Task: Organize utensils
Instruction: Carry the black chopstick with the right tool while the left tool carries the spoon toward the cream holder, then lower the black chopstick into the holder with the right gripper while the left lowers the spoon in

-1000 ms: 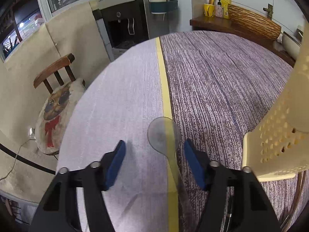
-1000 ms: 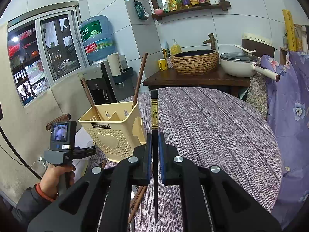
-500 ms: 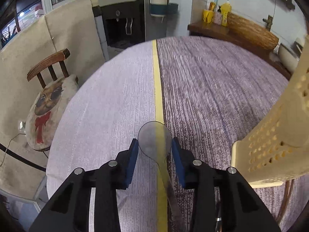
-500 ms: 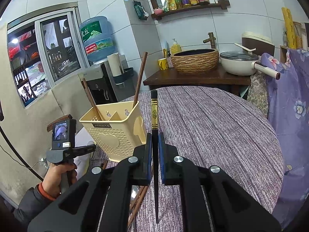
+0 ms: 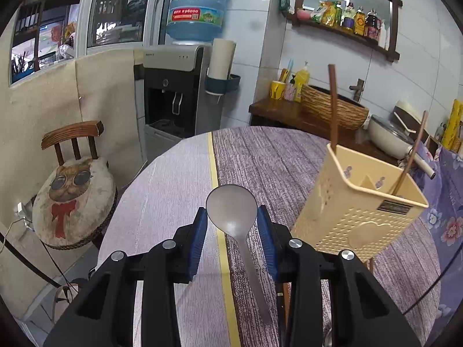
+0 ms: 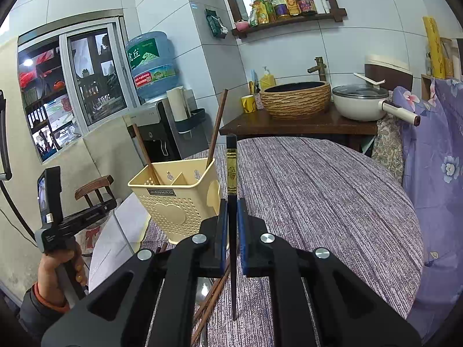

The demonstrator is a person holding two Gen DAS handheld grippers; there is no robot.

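Spoon (image 5: 232, 212) sits bowl-forward between the blue pads of the left gripper (image 5: 232, 217), pads pressed to either side of the bowl, handle trailing back toward 6 o'clock above the table (image 5: 277, 156); left-wrist view places the cream utensil caddy (image 5: 358, 202) at 3 o'clock of the spoon, tilted in this view, with two brown chopsticks (image 5: 332, 107) rising from its compartments; right-wrist view shows what the left cannot: the right gripper (image 6: 232, 219) closed tight on a black chopstick (image 6: 231, 173) with a gold band, held nearly upright, upper end toward 12 o'clock, lower tip hanging just above the cloth; same view shows the caddy at 10 o'clock of the black chopstick, just beside it, standing on the table, divider wall visible inside; loose brown chopsticks (image 6: 211, 295) lie on the cloth at 6 o'clock beneath the right gripper, partly hidden by its body; the person's left hand (image 6: 62, 269) on its gripper handle appears at 8 o'clock, seen only from the right wrist; yellow stripe (image 5: 212, 159) in the cloth, running toward 12 o'clock, shows only from the left wrist; water dispenser (image 5: 173, 92) stands beyond the table's far edge.
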